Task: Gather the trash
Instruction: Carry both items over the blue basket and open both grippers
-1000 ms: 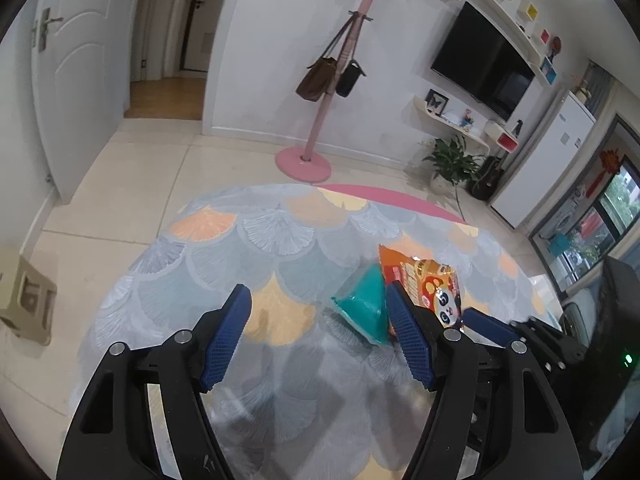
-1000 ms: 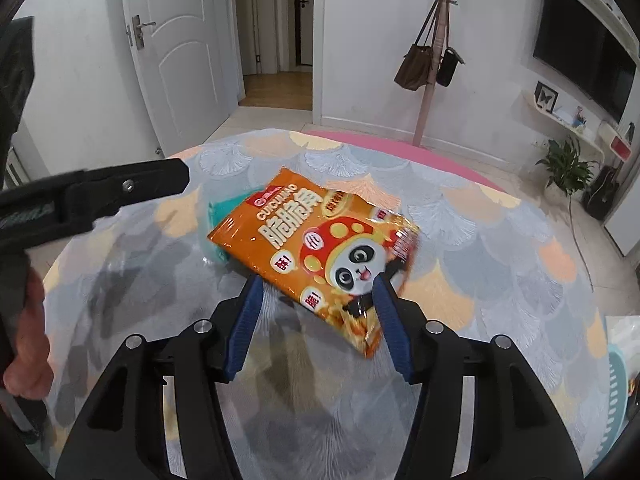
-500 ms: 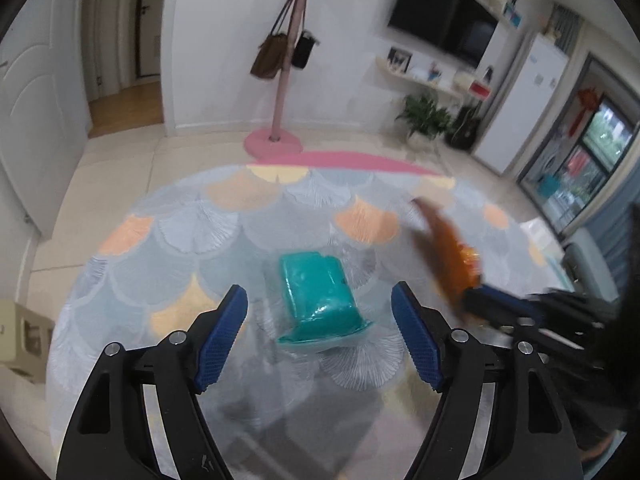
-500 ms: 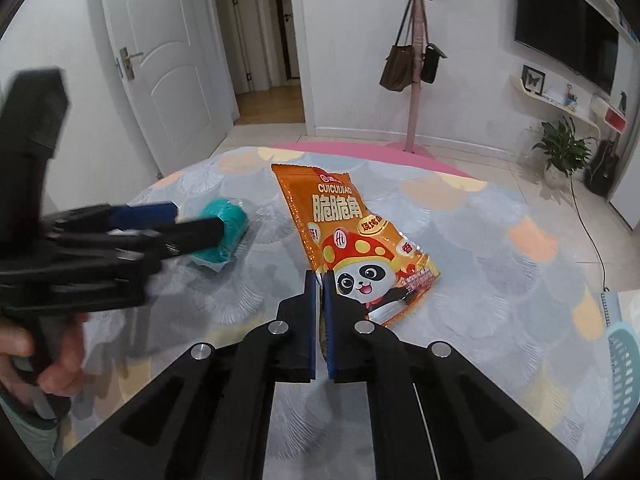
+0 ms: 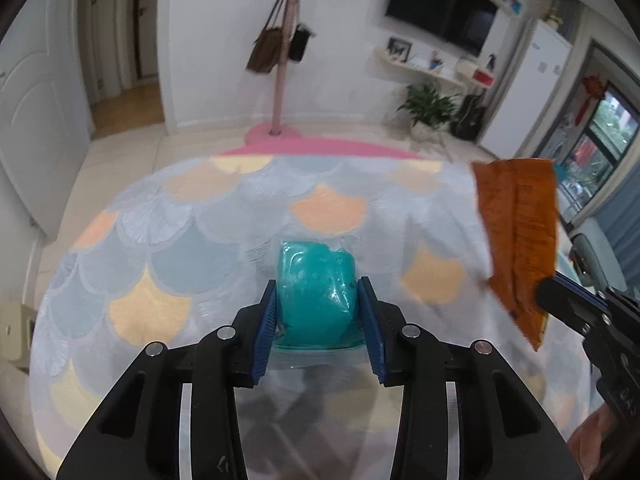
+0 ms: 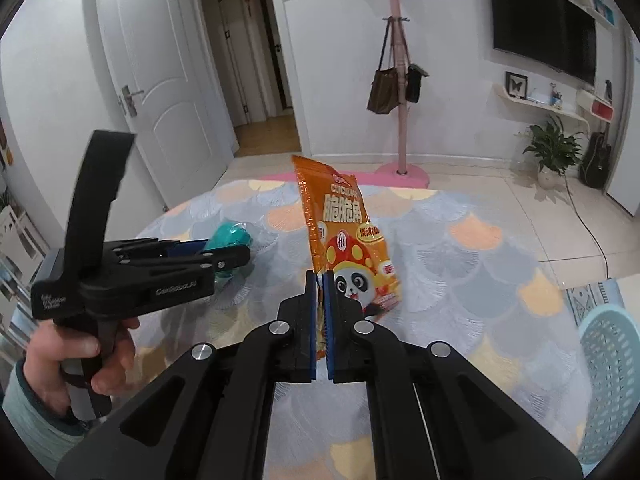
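Teal packet [image 5: 316, 296]: soft, lumpy, glossy clear film over teal contents, flat sealed edges, lying on the table [image 5: 200, 240] near its middle. Left gripper [image 5: 318, 300] has just been closing; its ribbed blue pads [image 5: 267, 332] now press both sides of the packet, so it's clamped on it, packet resting on the cloth. In the right wrist view the same packet [image 6: 230, 236] shows just past the left gripper's [image 6: 224, 258] black tips, held by a hand [image 6: 80, 352] in a light teal sleeve [image 6: 36, 428]. Snack bag [image 6: 348, 236]: orange crinkly foil, flat rectangle, panda and red mushroom print, standing upright, off the table. Right gripper [image 6: 319, 280] pads together on the bag's lower edge, thin foil pinched between them. From the left wrist view the bag's plain orange back [image 5: 518, 236] sits at right, nipped at the bottom by the right gripper [image 5: 548, 292]. Table is round, covered in matte cloth with a scallop pattern in grey, blue and peach, pink at the far rim. Light blue perforated plastic basket [image 6: 608, 376] at the right of the table, well apart from both items.
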A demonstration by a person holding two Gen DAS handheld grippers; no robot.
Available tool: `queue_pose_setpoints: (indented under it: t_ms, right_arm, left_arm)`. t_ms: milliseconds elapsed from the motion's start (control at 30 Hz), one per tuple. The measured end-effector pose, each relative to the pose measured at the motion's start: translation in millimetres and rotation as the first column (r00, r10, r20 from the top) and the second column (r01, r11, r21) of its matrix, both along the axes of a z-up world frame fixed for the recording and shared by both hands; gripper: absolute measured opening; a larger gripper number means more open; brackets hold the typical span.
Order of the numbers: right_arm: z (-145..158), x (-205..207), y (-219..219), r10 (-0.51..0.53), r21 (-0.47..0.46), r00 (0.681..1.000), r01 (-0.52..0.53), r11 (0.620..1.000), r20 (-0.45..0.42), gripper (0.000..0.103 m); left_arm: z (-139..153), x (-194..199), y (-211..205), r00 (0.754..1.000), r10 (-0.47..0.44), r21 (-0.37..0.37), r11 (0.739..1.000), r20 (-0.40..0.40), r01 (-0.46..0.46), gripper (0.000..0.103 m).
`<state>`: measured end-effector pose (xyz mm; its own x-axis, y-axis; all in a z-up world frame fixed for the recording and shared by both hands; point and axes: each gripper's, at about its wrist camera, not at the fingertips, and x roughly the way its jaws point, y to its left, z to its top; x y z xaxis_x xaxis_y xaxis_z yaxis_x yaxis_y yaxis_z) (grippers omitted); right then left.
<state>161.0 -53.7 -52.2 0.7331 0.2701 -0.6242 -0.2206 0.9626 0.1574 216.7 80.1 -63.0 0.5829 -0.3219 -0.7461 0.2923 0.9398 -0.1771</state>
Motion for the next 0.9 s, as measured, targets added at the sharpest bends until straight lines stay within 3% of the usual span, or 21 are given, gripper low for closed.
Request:
queue_pose_setpoints:
  t_ms: [467, 700, 900]
  right_arm:
    - [44, -63, -96, -0.161, 0.038, 0.981, 0.158, 0.987, 0.108, 0.002]
    - [41, -92, -167, -0.305, 0.062, 0.946, 0.299, 0.952, 0.108, 0.002]
    - [20, -110, -239, -0.440, 0.087, 0.896, 0.434, 0.897, 0.059, 0.002]
  left_arm:
    - [54, -53, -104, 0.973, -0.182, -0.075, 0.978, 0.143, 0.194, 0.037]
    - [55, -71, -185, 0.935, -0.311, -0.097, 0.939, 0.168, 0.330, 0.037]
    - [38, -78, -254, 0.904, -0.409, -0.126, 0.897, 0.129, 0.424, 0.037]
